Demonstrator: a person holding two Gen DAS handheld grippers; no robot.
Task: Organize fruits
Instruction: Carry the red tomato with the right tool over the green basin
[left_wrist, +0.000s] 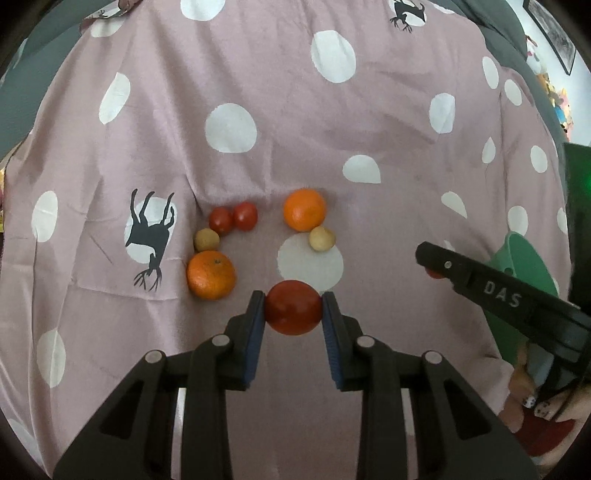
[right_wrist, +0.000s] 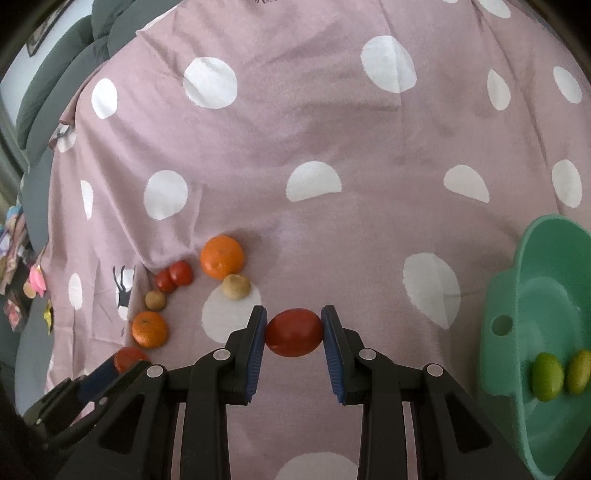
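Note:
My left gripper (left_wrist: 293, 308) is shut on a red round fruit (left_wrist: 293, 307) above the pink dotted cloth (left_wrist: 280, 122). My right gripper (right_wrist: 294, 332) is shut on a red tomato (right_wrist: 294, 332); it also shows in the left wrist view (left_wrist: 430, 266) at the right. On the cloth lie two oranges (left_wrist: 211, 274) (left_wrist: 305, 209), two small red tomatoes (left_wrist: 233, 216) and two small tan fruits (left_wrist: 206, 239) (left_wrist: 322, 238). A green bowl (right_wrist: 517, 306) at the right holds two green fruits (right_wrist: 547, 376). The left gripper's fruit (right_wrist: 129, 359) shows at lower left in the right wrist view.
The cloth covers a soft surface with grey cushions (right_wrist: 66, 62) at the far left. Colourful clutter (right_wrist: 22, 266) lies beyond the cloth's left edge. The green bowl also shows in the left wrist view (left_wrist: 524, 258) behind the right gripper.

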